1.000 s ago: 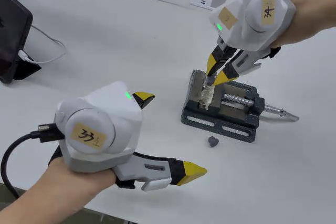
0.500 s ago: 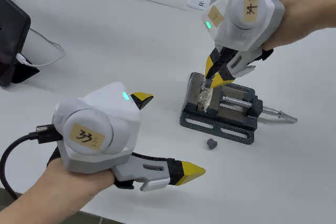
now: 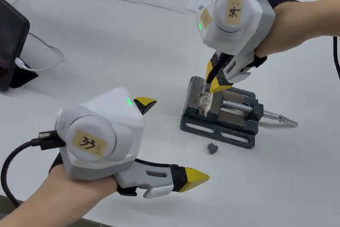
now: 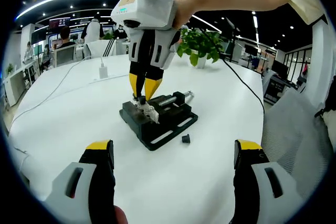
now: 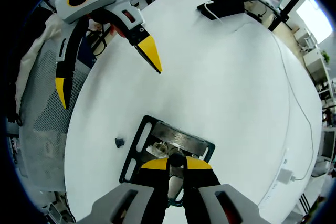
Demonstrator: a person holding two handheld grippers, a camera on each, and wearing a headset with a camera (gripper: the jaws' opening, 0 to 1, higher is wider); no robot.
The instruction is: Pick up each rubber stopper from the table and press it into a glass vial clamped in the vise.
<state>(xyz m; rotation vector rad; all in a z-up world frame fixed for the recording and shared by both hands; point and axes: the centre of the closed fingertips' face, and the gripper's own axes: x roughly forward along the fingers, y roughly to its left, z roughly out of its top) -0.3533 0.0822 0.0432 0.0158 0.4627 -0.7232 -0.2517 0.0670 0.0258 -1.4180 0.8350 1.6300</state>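
**A:** What do the stoppers look like?

**B:** Small plugs of dark grey, matt rubber. The loose stopper (image 3: 212, 148) lies on the white surface (image 3: 106, 51), below centre in the head view. It is just beside the vise (image 3: 223, 127) and apart from it. The held stopper (image 5: 176, 158) shows as a dark round knob, low centre in the right gripper view, between two yellow tips.

**A:** So the right one is gripping it?

**B:** Yes. The right hand-held gripper (image 3: 214, 82) has its jaws drawn nearly together and clamped on the held stopper. It points down at the vise, right of centre in the head view.

**A:** And the vial?

**B:** The vial (image 3: 205, 101) is clear, glinting glass, pinched between the vise's plates just under those tips. I cannot tell whether the held stopper touches its mouth.

**A:** What is the vise like?

**B:** Dark grey metal with a flat, slotted base. A bright threaded screw sticks out toward the right of the frame.

**A:** And the other tool?

**B:** The left hand-held gripper (image 3: 171, 139) is at the lower left of the head view, well apart from the vise. Its jaws are spread wide with nothing between them. It has a smooth white plastic shell and black fingers ending in pointed yellow tips.
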